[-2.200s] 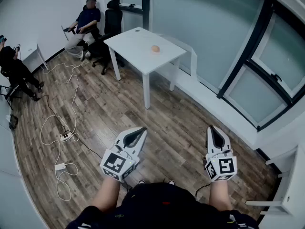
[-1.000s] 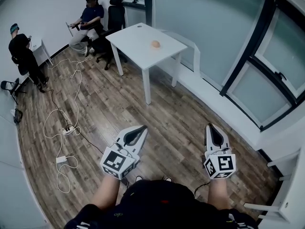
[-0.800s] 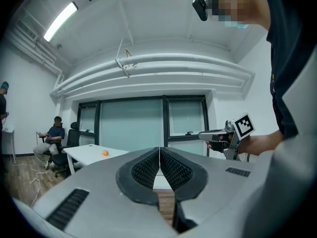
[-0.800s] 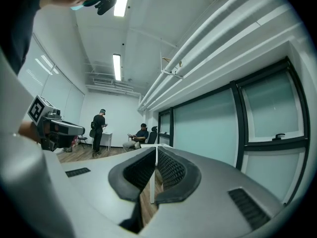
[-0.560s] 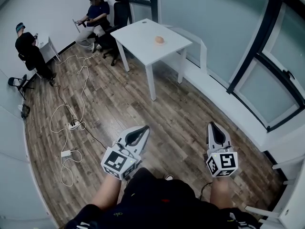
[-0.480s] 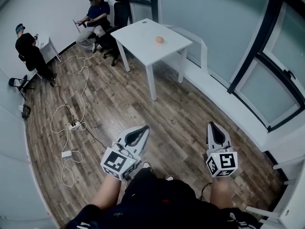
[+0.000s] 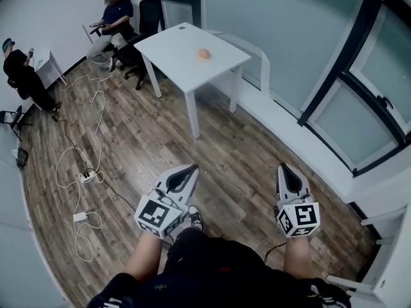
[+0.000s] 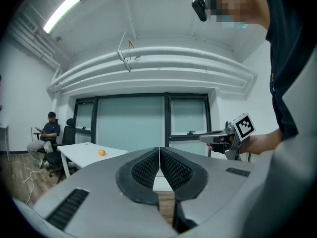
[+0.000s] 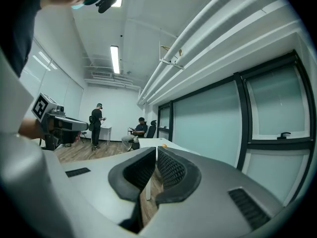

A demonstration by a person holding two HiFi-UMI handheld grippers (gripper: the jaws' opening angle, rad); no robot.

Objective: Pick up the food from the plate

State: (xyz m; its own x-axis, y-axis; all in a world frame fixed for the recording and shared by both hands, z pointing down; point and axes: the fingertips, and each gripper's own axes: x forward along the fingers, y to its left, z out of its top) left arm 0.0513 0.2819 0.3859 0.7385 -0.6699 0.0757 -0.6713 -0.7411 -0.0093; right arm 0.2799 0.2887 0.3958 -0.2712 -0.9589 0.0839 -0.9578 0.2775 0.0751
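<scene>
Standing well back, I hold the left gripper [image 7: 190, 168] and right gripper [image 7: 283, 168] low, both pinched together on nothing. The food [image 7: 203, 54] sits far off on the table [image 7: 168, 49]. I'd walk close first, then spread one gripper's jaws before reaching.

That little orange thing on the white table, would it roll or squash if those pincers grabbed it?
The orange food looks rounded, so it may roll across the white table if nudged sideways. It is small beside the tabletop, so probably light. From this far, soft or firm cannot be told; a gentle squeeze seems wiser.
</scene>
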